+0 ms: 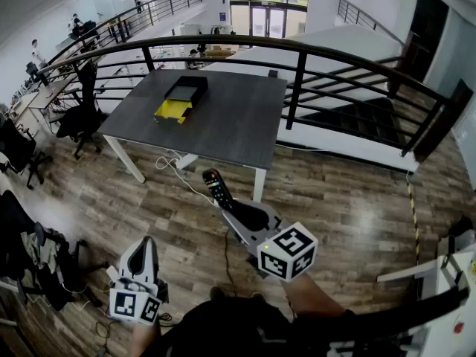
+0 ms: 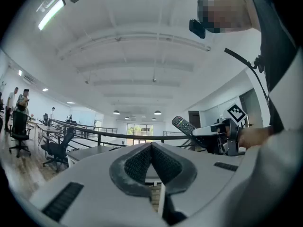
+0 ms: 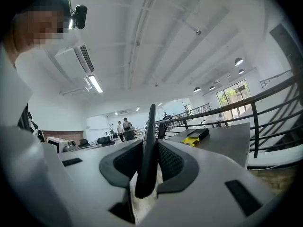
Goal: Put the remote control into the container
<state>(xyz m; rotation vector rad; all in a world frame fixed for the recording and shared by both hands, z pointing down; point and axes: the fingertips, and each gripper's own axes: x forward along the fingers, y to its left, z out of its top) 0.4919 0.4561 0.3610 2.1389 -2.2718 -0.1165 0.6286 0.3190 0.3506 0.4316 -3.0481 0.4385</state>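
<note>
The right gripper (image 3: 150,148) is clamping its two fingers (image 3: 173,163) on the one remote control (image 3: 151,122) in mid-air, apart from the one container (image 1: 186,88) on the worktop (image 1: 238,121), while the fingers of the left gripper (image 2: 151,148) are pressing together.

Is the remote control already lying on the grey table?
No, the remote control is clamped in the right hand-held gripper, above the wooden floor and short of the table.

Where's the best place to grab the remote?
Its bottom end, from behind, like the right gripper does: the remote is long and thin, so jaws squeezing its flat faces leave the button end free to go into the black box.
</note>
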